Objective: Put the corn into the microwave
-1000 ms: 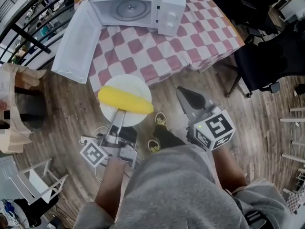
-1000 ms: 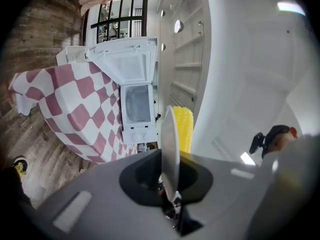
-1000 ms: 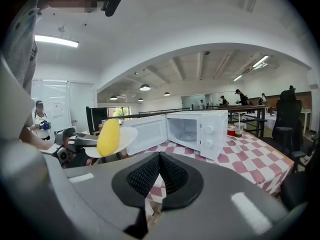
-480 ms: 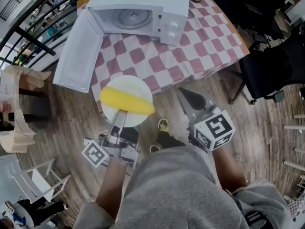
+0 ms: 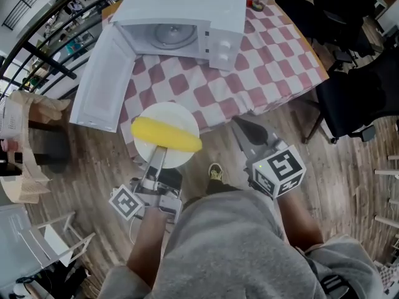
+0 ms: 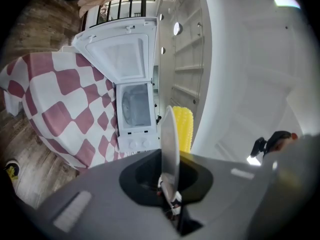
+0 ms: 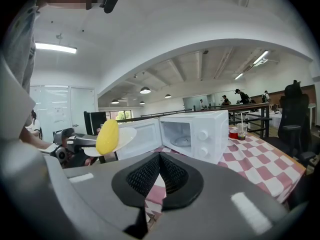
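both grippers have closed in on the counter (image 5: 262, 61) in the head view: the microwave (image 5: 187, 8) sits lower in frame than a second ago, and more of the checked cloth now shows behind the plate (image 5: 169, 113). the left gripper (image 5: 158, 152) is clamped on the plate's near rim, with the corn (image 5: 166, 135) lying across its middle. the right gripper (image 5: 245, 131) rides beside it, closed and empty. the carry looks nearly done, the loading not begun. the door (image 5: 103, 80) swings wide to the left past the counter's edge, so the mouth is open to approach. a dark chair (image 5: 361, 92) stands well off to the right.

in the left gripper view the plate is edge-on between pressed jaws, with the open cavity straight ahead.

in the right gripper view the jaws meet on nothing. plate and corn show at left in front of the door, and the cups (image 7: 239, 131) stand beyond the microwave, off the likely path. the plate has still to clear the cavity's front lip.
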The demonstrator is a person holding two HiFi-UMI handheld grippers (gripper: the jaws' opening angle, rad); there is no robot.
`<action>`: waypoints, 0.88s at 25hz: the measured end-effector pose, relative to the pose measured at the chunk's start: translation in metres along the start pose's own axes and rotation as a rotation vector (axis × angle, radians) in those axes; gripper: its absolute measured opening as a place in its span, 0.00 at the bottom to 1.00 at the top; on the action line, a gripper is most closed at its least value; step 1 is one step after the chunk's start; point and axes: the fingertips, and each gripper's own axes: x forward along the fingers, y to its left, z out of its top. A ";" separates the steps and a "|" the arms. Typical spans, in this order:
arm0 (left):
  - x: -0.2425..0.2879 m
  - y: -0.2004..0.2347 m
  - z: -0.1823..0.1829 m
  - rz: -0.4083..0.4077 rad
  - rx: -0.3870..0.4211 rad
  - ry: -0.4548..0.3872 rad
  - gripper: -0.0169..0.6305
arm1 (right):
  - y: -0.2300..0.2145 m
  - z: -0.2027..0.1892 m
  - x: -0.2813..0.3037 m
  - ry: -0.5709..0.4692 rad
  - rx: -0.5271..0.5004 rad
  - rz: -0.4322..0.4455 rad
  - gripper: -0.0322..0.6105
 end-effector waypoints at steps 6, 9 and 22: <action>0.012 0.004 0.001 0.003 0.011 -0.007 0.05 | -0.011 0.003 0.009 -0.005 -0.013 0.014 0.05; 0.014 0.005 0.002 0.007 0.011 -0.012 0.05 | -0.013 0.004 0.011 -0.009 -0.012 0.019 0.05; 0.021 -0.001 0.000 0.006 0.020 -0.021 0.05 | -0.019 0.011 0.014 -0.029 -0.016 0.032 0.05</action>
